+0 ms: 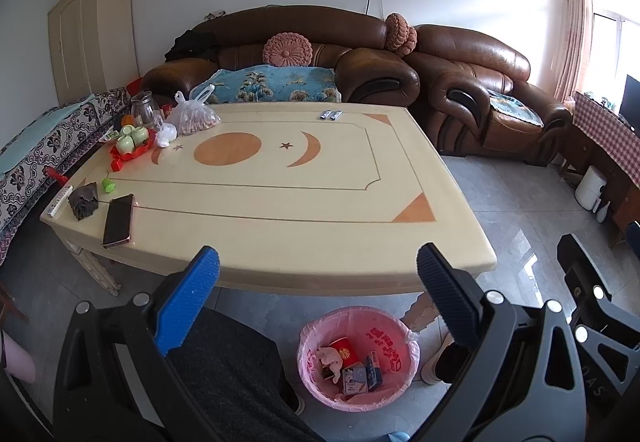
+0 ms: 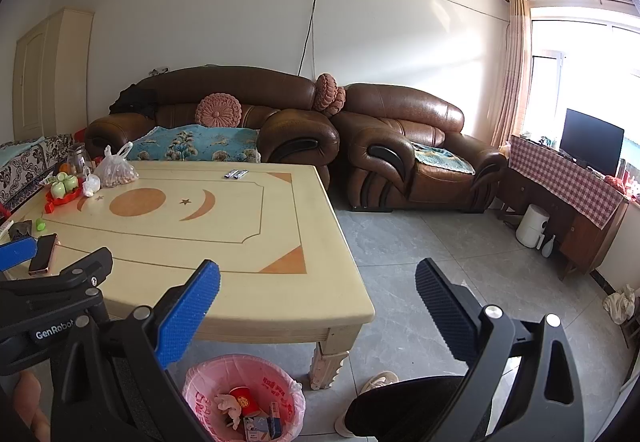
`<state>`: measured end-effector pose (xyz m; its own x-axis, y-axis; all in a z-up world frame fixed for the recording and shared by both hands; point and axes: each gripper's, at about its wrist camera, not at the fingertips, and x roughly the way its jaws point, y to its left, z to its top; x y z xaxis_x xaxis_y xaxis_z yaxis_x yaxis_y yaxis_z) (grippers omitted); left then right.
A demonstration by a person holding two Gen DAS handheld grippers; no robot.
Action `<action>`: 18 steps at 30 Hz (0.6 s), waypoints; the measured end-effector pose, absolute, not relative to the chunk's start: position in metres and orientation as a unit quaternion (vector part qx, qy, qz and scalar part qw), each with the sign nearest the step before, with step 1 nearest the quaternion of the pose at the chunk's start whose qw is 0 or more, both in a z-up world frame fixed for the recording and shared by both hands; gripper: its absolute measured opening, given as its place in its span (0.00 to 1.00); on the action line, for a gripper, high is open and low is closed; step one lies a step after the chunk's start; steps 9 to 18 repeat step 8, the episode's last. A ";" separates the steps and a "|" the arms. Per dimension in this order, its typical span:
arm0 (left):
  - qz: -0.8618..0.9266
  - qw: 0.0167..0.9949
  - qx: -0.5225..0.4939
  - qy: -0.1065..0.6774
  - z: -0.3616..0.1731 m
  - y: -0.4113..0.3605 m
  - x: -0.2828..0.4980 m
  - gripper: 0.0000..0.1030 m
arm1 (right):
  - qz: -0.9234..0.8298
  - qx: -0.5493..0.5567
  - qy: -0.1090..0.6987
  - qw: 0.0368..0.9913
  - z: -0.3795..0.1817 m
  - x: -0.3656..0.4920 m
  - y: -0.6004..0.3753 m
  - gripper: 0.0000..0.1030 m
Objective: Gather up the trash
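Pink-lined round bin (image 1: 394,352) below both ribbed, spread, empty grippers (image 1: 318,282) (image 2: 318,288).

My left fingers (image 1: 188,298) hide part of the table's (image 1: 304,210) near edge. The small packets (image 1: 331,115) far across it are too small to read, and the bin's (image 1: 394,382) bottom lies buried under its rubbish.

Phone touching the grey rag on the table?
Apart. The left wrist view shows bare tabletop between the phone and the grey rag.
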<state>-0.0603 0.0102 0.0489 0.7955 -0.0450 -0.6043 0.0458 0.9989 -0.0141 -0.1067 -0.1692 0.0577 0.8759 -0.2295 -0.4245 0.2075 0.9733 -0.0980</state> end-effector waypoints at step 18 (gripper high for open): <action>-0.020 0.949 0.004 0.314 0.050 0.008 -0.061 0.94 | -0.113 -0.021 0.219 0.969 0.058 -0.107 -0.170 0.93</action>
